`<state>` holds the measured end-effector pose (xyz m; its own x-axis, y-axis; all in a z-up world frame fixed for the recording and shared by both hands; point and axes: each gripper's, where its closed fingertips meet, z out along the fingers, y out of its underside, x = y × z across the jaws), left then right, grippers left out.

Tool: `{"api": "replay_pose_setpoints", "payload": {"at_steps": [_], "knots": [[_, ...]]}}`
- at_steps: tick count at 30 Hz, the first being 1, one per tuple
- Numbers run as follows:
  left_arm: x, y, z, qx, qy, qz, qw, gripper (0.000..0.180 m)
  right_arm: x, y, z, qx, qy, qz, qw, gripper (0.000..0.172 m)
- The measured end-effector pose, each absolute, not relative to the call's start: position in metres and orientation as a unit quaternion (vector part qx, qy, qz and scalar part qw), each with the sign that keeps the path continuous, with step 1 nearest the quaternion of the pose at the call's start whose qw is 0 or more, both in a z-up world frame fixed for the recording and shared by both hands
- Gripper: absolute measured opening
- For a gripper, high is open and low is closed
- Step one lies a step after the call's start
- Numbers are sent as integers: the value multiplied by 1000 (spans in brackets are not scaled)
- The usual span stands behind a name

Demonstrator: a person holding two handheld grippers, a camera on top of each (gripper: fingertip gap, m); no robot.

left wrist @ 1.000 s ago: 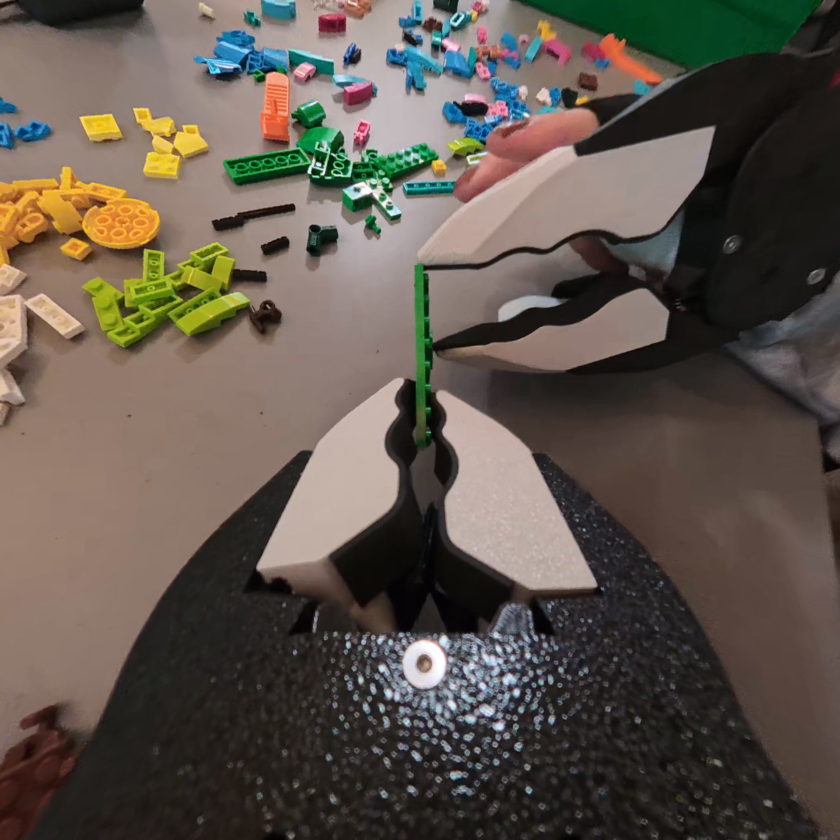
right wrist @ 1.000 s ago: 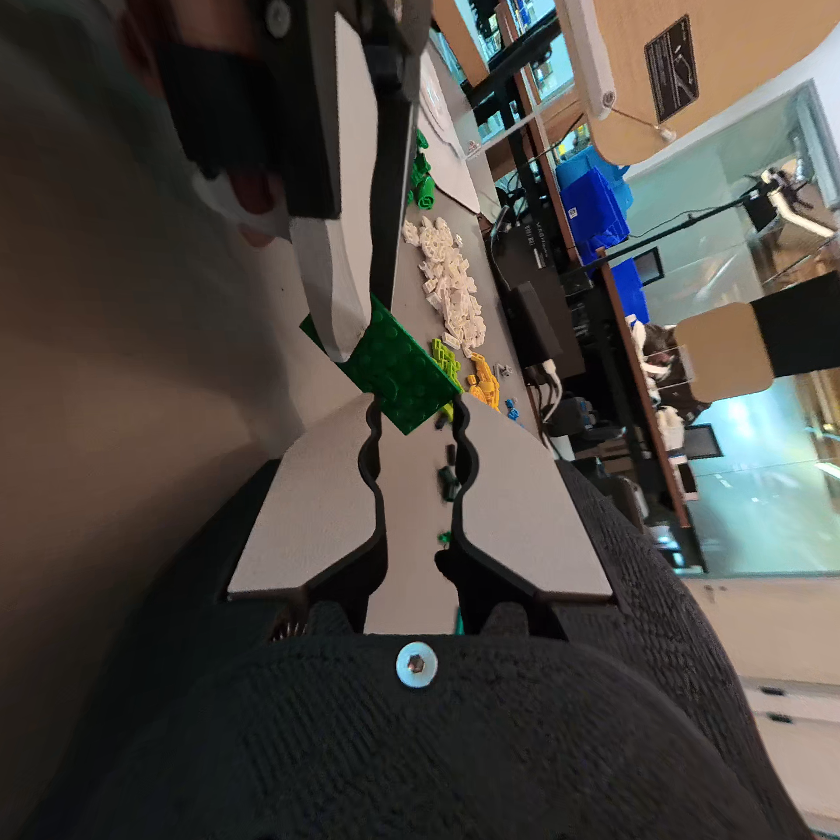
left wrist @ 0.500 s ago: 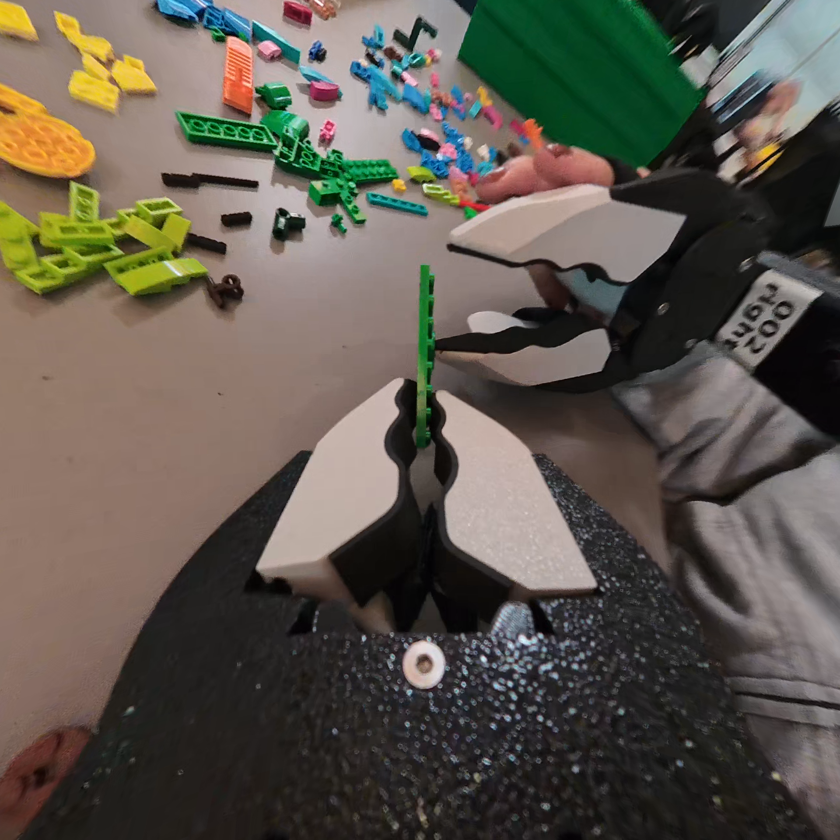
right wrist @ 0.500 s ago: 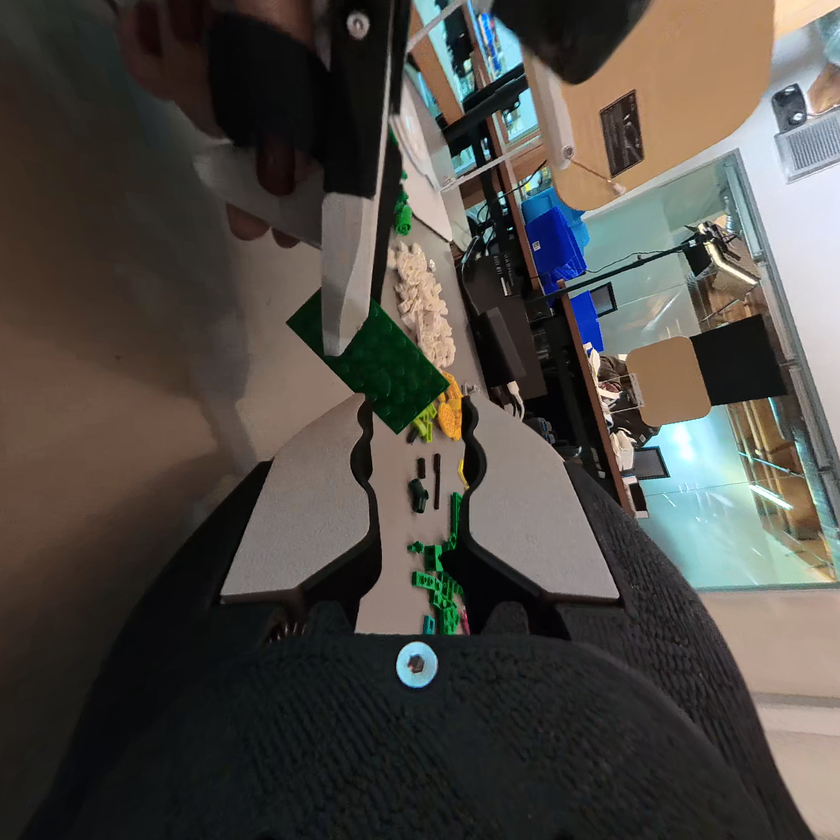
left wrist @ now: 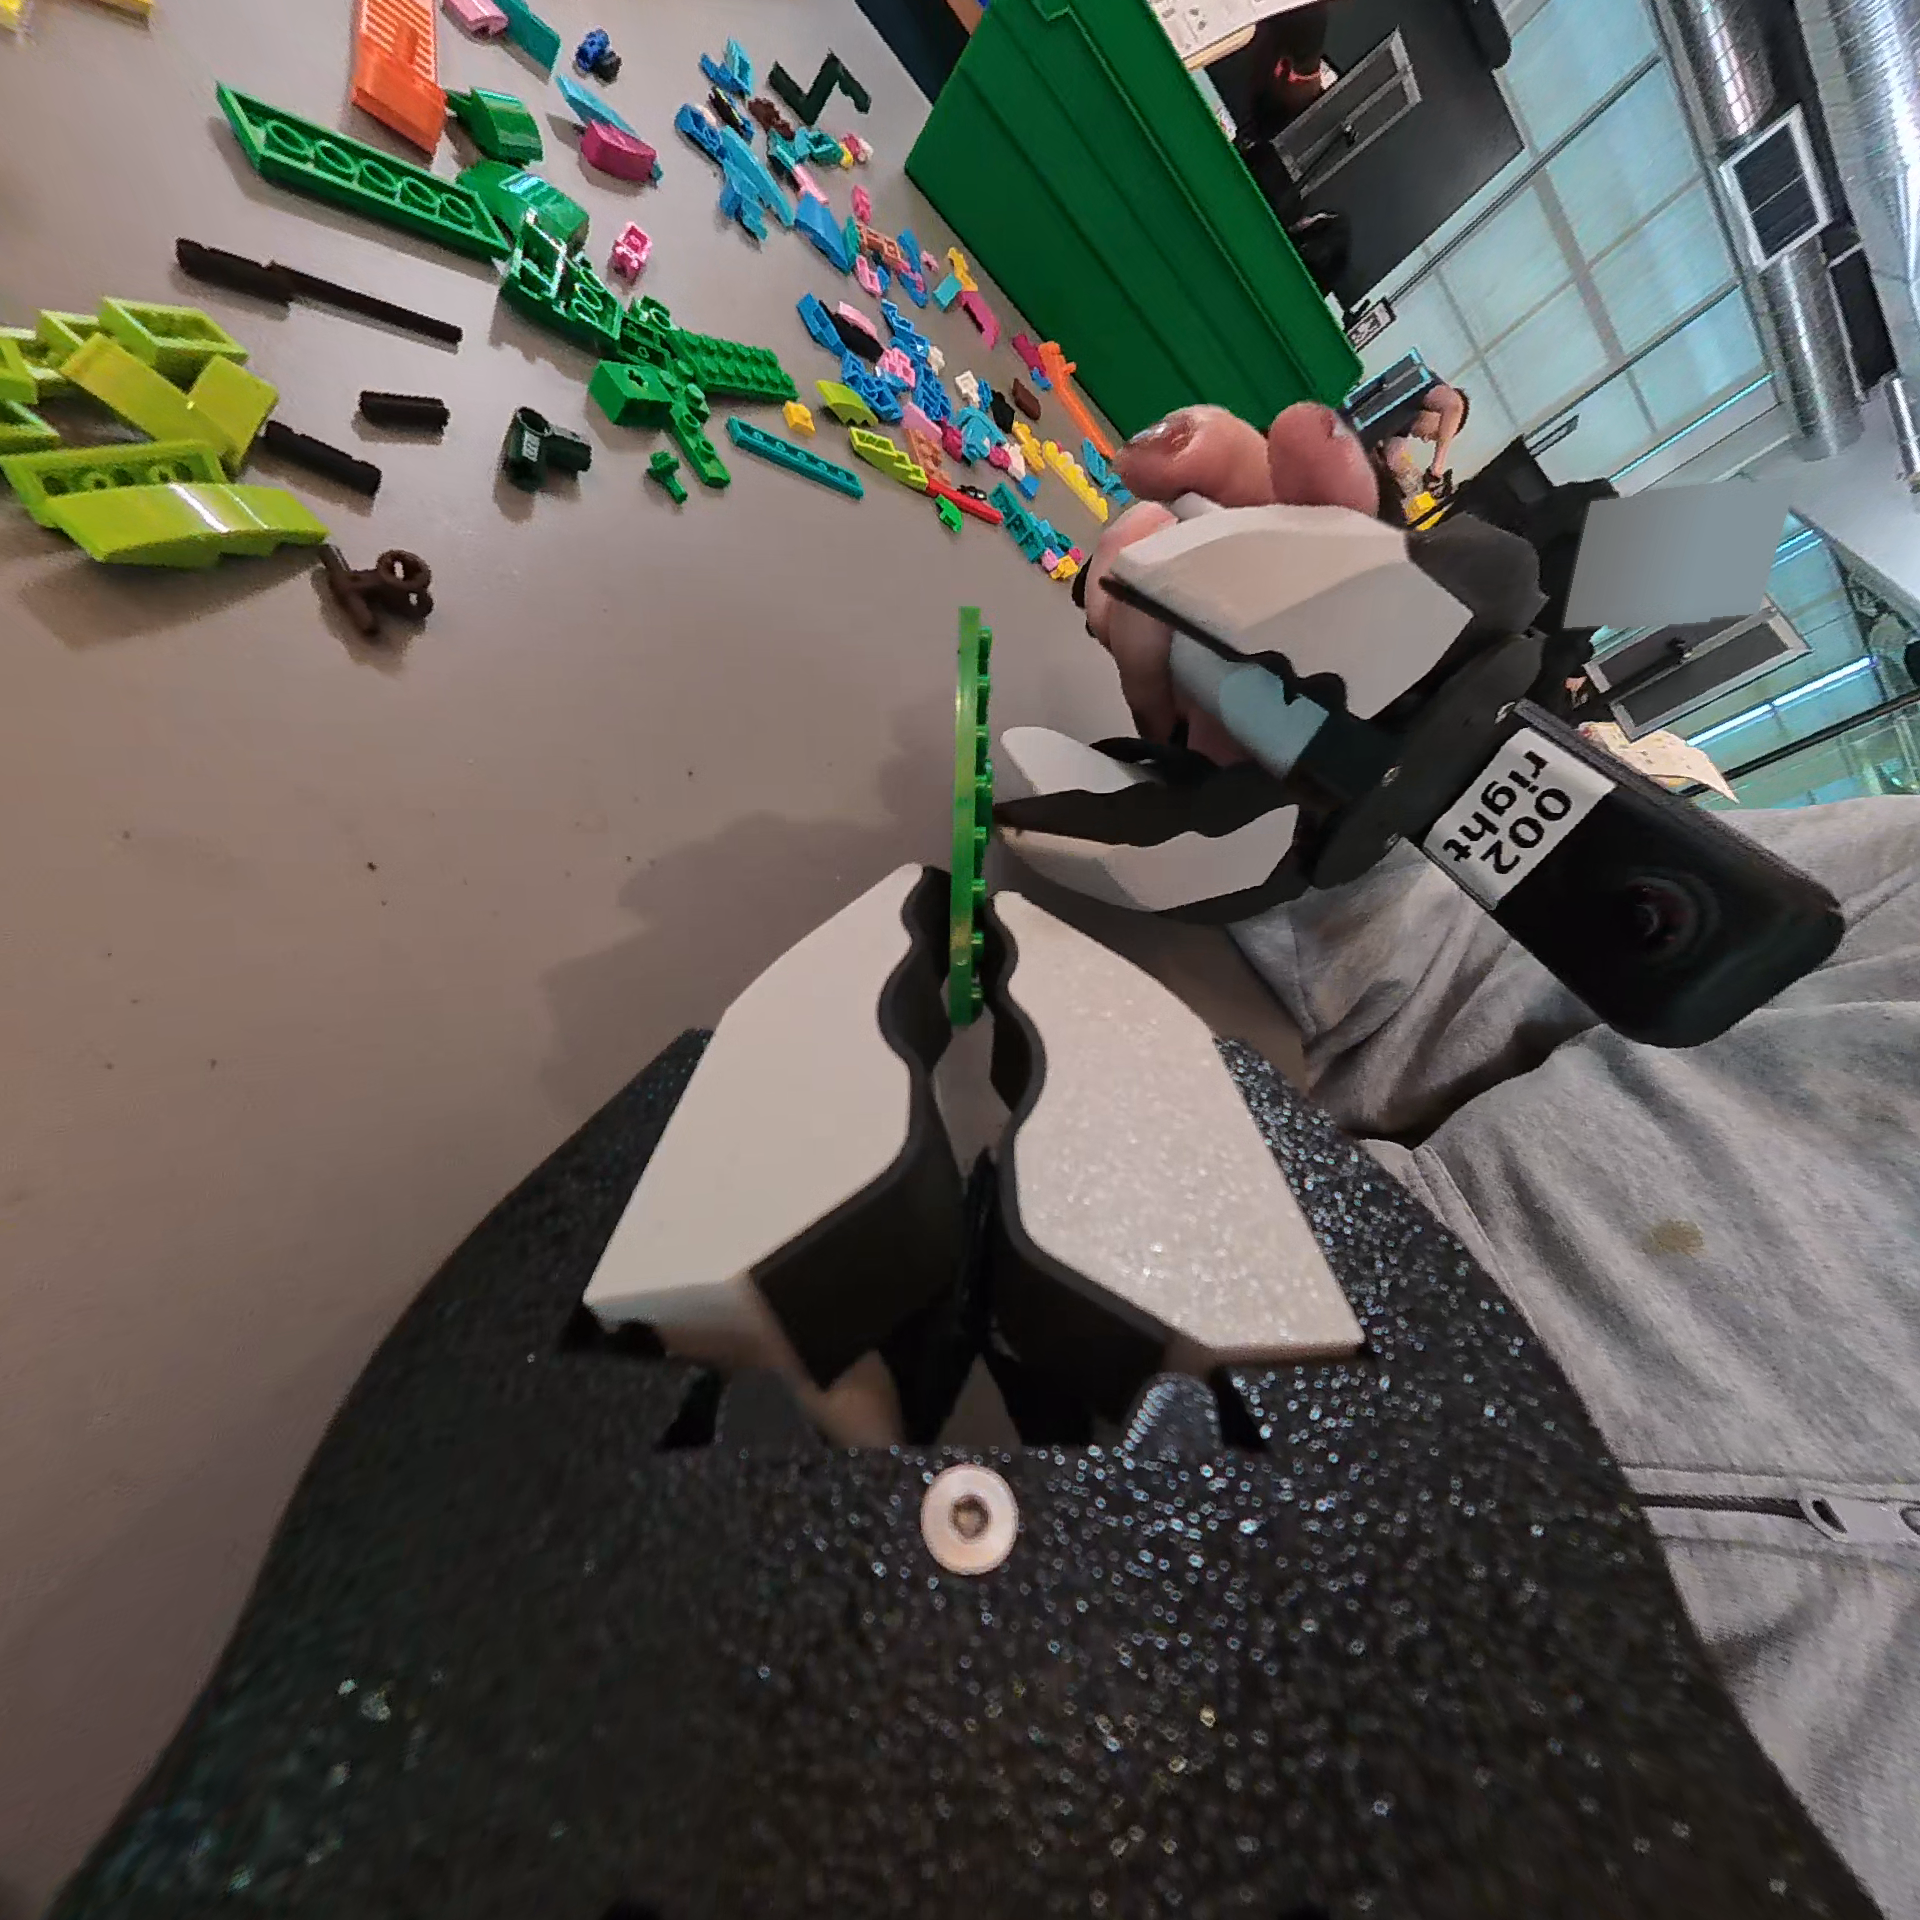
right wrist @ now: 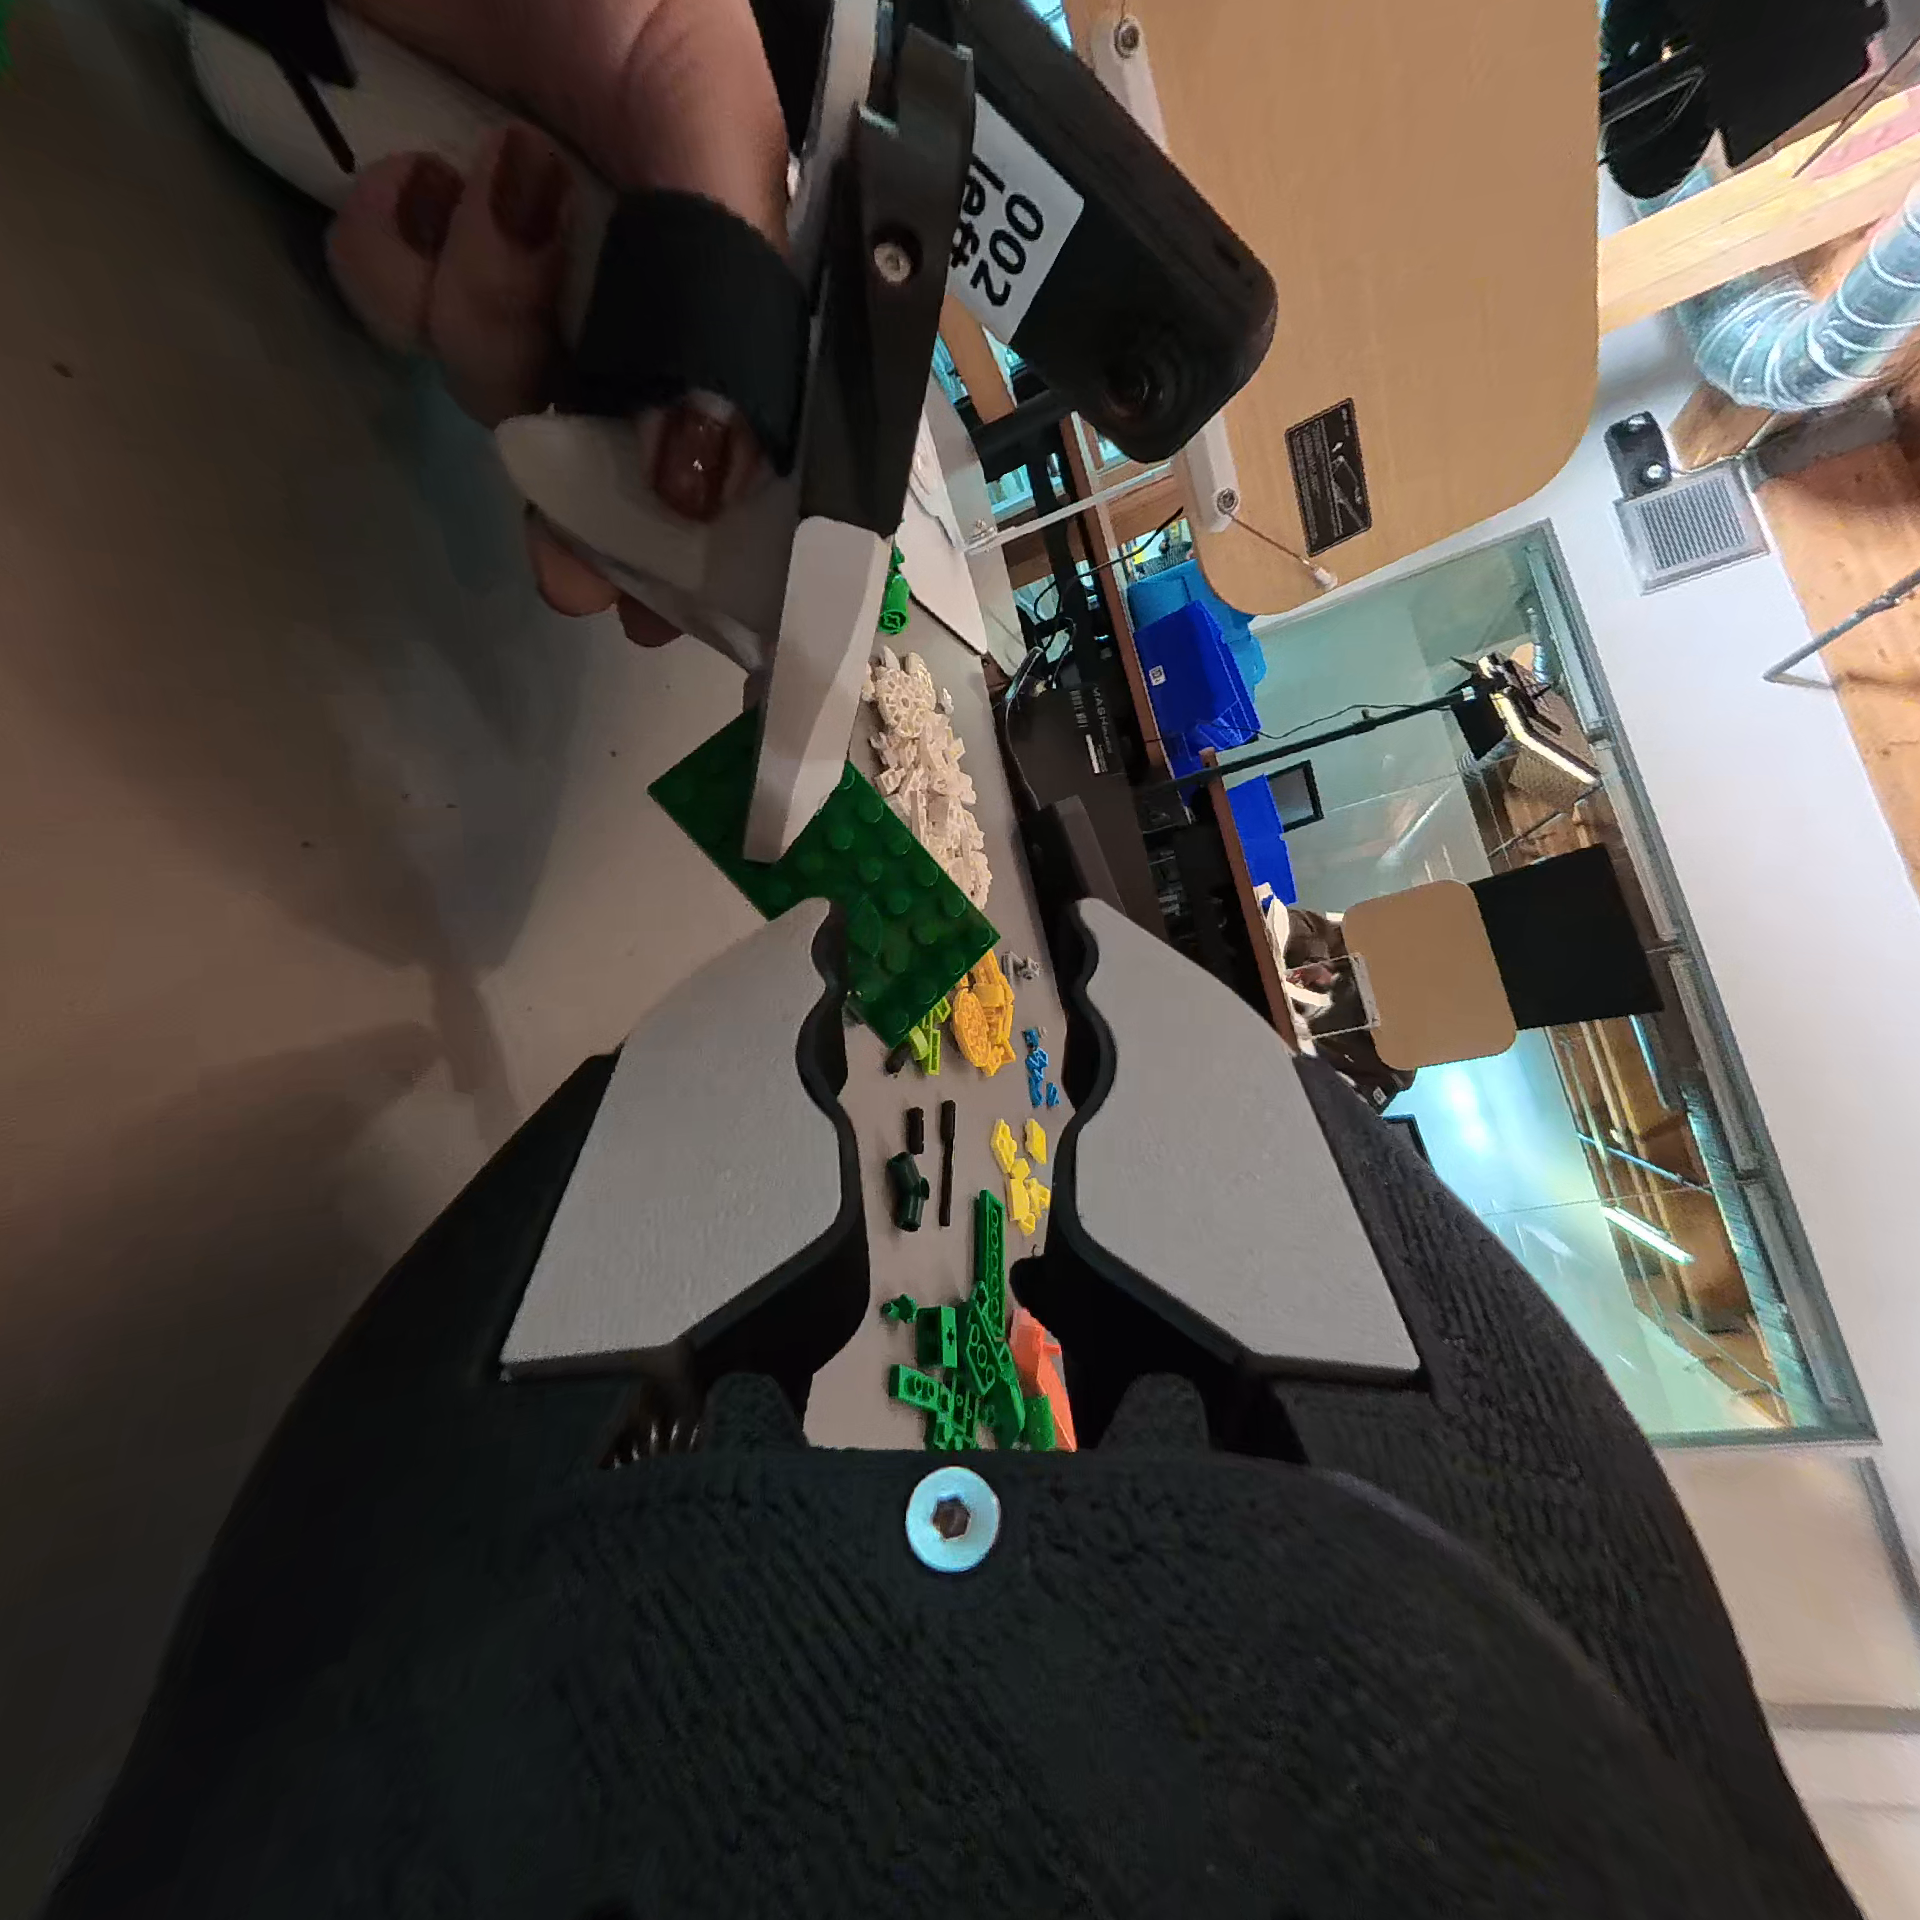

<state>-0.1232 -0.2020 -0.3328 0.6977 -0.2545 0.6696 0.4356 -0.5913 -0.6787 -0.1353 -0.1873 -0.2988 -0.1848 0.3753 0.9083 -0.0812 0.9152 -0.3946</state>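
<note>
I've got the green studded plate (left wrist: 970, 821) pinched edge-on in my left gripper (left wrist: 961, 914), lifted off the grey table (left wrist: 416, 831) so its studded face is exposed, while my right gripper (right wrist: 951, 925) sits wide open with one fingertip (left wrist: 1023, 826) right at the plate.

We cannot see the lower part of the green plate (left wrist: 971, 821), pinched and hidden inside the left tongs (left wrist: 961, 914); at twelve o'clock, the orange piece (left wrist: 400, 73) is cropped.
</note>
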Motion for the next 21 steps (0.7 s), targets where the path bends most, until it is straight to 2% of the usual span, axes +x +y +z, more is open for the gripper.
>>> {"api": "replay_pose_setpoints", "payload": {"at_steps": [9,21], "knots": [[-125,-202,-333,-805,-59,-384,449,4,-135,-188,-309,-107,-769,184,603,39],[-121,-203,-334,-807,-49,-387,443,4,-134,-189,-292,-129,-740,217,623,35]]}}
